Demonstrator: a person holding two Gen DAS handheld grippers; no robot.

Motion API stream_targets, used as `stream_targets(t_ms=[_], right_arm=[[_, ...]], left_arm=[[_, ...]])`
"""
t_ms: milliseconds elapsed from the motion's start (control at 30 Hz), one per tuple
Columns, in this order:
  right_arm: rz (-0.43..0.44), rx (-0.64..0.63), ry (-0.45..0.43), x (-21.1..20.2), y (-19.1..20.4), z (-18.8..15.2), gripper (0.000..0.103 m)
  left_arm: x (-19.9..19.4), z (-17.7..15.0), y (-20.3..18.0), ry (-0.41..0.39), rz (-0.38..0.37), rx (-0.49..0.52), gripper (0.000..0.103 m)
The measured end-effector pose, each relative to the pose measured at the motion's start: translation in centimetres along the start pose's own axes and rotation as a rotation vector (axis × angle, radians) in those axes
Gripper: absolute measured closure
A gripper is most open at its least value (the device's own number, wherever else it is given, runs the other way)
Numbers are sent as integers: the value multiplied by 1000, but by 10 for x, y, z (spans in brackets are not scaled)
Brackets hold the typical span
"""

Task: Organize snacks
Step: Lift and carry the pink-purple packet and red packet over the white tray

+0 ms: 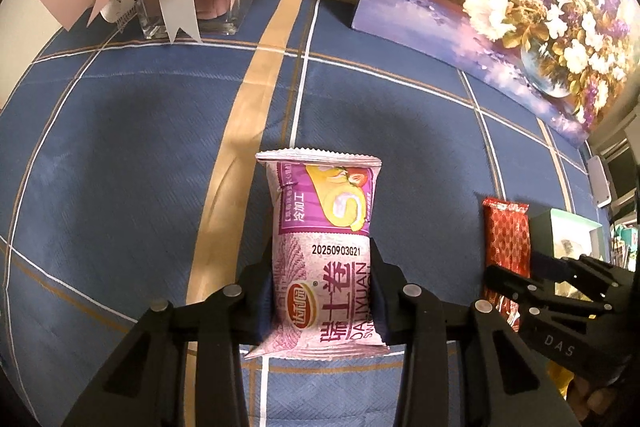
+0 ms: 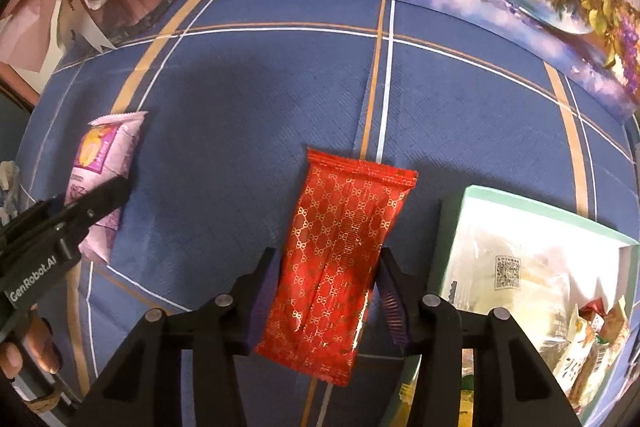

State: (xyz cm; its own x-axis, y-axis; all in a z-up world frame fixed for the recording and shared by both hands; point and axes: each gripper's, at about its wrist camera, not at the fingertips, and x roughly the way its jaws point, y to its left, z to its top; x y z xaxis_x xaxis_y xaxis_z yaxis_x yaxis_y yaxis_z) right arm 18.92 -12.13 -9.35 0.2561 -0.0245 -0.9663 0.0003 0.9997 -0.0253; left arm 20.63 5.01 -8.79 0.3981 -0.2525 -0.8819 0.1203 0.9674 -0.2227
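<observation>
A pink Swiss-roll snack packet stands lengthwise between the fingers of my left gripper, whose pads press on its lower sides above the blue checked tablecloth. My right gripper is shut on a red packet with a gold pattern, both pads touching its long edges. In the right wrist view the left gripper and the pink packet show at the far left. The left wrist view has the red packet and right gripper at its right edge.
A mint-rimmed open box with several wrapped snacks sits just right of the red packet. A floral painting leans along the back. A glass vase with pink paper and ribbons stands at the back left. A hand holds the left gripper.
</observation>
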Motion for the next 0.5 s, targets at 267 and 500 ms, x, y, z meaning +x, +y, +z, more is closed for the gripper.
stream_targets(t_ms=[267, 500], right_arm=[[-54, -15, -4, 4, 9, 3, 51], [-45, -13, -20, -1, 18, -8, 53]], left_arm=[[4, -1, -1, 9, -4, -13, 63], [-3, -5, -8, 10, -24, -20, 63]])
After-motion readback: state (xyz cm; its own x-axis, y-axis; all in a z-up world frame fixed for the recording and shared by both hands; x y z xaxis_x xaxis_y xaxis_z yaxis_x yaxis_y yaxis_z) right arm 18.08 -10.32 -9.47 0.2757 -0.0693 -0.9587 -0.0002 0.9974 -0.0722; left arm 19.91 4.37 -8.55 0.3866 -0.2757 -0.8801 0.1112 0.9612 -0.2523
